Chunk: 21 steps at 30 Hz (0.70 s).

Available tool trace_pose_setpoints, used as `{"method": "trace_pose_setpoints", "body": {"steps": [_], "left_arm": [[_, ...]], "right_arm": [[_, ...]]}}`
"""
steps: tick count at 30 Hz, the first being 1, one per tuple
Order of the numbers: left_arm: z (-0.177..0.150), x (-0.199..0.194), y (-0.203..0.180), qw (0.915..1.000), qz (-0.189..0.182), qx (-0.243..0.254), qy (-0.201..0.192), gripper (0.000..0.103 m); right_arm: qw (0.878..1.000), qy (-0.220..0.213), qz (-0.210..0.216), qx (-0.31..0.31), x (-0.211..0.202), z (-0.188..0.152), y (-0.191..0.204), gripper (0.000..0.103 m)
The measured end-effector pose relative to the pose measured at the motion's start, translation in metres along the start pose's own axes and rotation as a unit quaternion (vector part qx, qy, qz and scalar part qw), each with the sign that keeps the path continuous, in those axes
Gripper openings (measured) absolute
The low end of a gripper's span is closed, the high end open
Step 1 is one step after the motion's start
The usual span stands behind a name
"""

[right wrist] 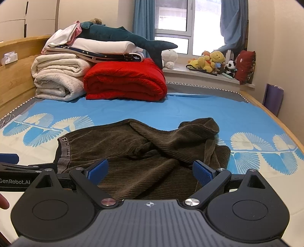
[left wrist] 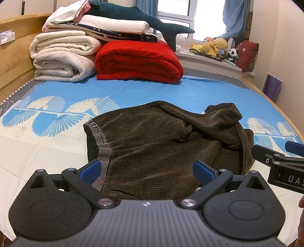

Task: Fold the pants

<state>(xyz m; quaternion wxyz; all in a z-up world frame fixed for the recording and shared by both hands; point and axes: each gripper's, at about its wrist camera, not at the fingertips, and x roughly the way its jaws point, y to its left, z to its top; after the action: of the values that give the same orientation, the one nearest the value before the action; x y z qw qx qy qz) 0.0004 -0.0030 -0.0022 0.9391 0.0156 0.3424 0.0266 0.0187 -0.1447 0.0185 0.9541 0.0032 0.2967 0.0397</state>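
Dark brown corduroy pants [left wrist: 161, 140] lie crumpled on the bed, with the striped grey waistband [left wrist: 102, 148] at the left and the legs bunched up at the right. My left gripper [left wrist: 147, 170] is open and empty, just above the near edge of the pants by the waistband. My right gripper [right wrist: 151, 171] is open and empty over the near middle of the pants [right wrist: 144, 152]. Each gripper shows at the edge of the other's view: the right one [left wrist: 273, 153] and the left one [right wrist: 11, 161].
The bed sheet [left wrist: 171, 91] is blue and cream with a fan pattern. Folded white blankets [left wrist: 60, 57], a red blanket [left wrist: 138, 60] and a plush shark [left wrist: 133, 17] are stacked at the headboard end. Stuffed toys [left wrist: 214, 47] sit on the windowsill.
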Motion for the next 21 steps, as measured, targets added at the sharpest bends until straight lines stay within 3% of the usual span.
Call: {"method": "trace_pose_setpoints", "body": {"steps": [15,21], "left_arm": [[-0.0007,0.0002,0.0004,0.9997,-0.017,-0.017,0.0,0.103],[-0.0005,0.0009,0.0009,0.9996,-0.021,-0.021,0.001,0.103]], "right_arm": [[1.0,0.003,0.001,0.007,0.0013,0.0017,-0.0022,0.096],[1.0,-0.001,0.004,0.002,0.0001,0.0003,0.0004,0.09]]}}
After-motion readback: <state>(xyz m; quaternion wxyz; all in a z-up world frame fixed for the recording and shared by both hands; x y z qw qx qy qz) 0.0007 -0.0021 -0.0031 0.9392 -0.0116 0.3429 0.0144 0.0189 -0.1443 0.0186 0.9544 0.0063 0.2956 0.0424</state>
